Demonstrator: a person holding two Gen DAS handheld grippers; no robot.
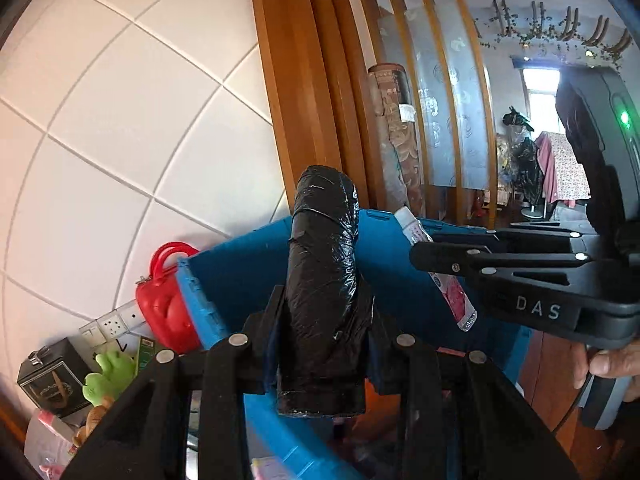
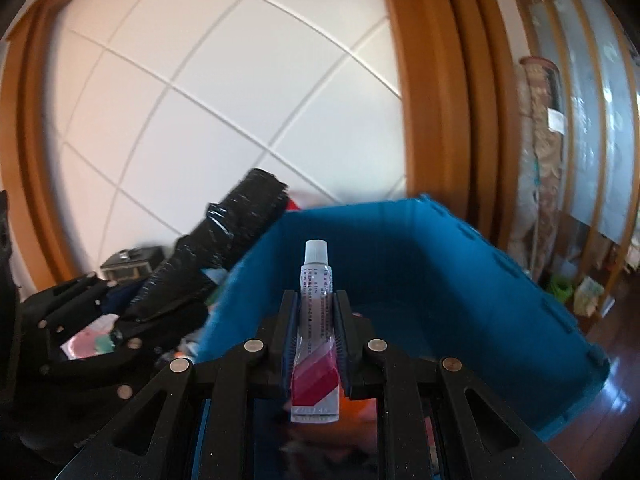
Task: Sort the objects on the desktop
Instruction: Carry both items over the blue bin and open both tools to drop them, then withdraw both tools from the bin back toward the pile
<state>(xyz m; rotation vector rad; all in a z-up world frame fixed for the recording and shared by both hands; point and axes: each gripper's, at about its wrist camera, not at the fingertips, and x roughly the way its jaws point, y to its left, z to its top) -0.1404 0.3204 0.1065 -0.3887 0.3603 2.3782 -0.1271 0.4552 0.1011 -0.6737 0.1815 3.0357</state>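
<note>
My left gripper [image 1: 323,300] is shut on a roll of black plastic bags [image 1: 324,264], which stands upright between the pads, over the near side of a blue plastic crate [image 1: 240,276]. In the right wrist view, my right gripper [image 2: 316,308] is shut on a small white tube with a red-striped end [image 2: 314,320], cap pointing forward into the blue crate [image 2: 440,272]. The right gripper [image 1: 424,254] with its tube [image 1: 450,292] also shows at the right of the left wrist view. The left gripper and black roll [image 2: 224,236] appear to the left in the right wrist view.
A red case with a handle [image 1: 164,304], a green frog toy [image 1: 108,376] and a dark box [image 1: 52,380] sit left of the crate by a wall socket. White tiled wall [image 1: 120,140] behind; a wooden door frame [image 1: 288,80] and slatted screen stand to the right. A hand [image 1: 608,364] holds the right gripper.
</note>
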